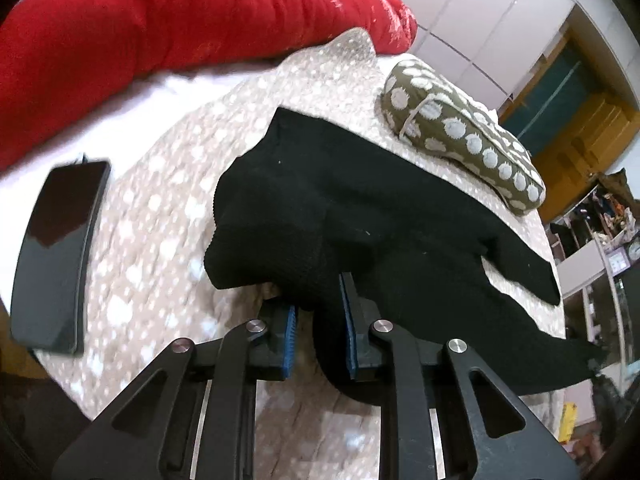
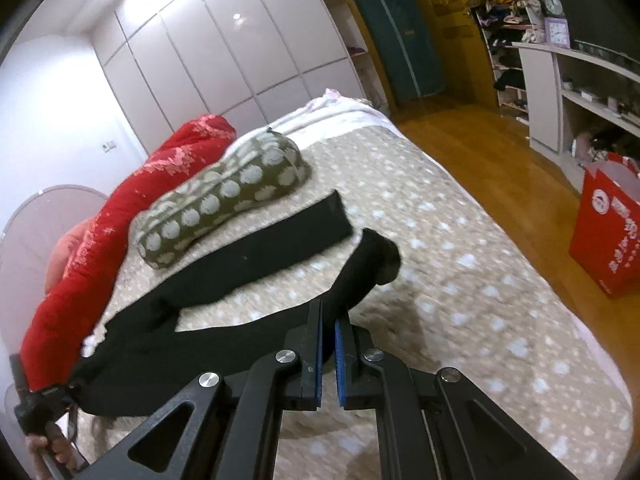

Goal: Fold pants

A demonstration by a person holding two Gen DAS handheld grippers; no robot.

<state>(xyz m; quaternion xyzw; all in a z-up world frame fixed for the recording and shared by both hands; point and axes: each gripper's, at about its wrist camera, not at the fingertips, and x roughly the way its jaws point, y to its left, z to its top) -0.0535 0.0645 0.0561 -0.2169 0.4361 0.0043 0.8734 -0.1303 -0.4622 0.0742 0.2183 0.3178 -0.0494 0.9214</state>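
The pants lie on the bed — pillow behind them, phone to their left.

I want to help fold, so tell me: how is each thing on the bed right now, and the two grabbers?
black pants: unfolded, one end lifted, legs apart
left gripper: shut on the waist end
right gripper: shut on one leg's end
other leg: flat on the bedspread
spotted pillow: lying beside the pants
red quilt: bunched along the bed's edge
phone: lying flat, screen dark

Left gripper jaws clamped on cloth, right gripper likewise, both angled downward
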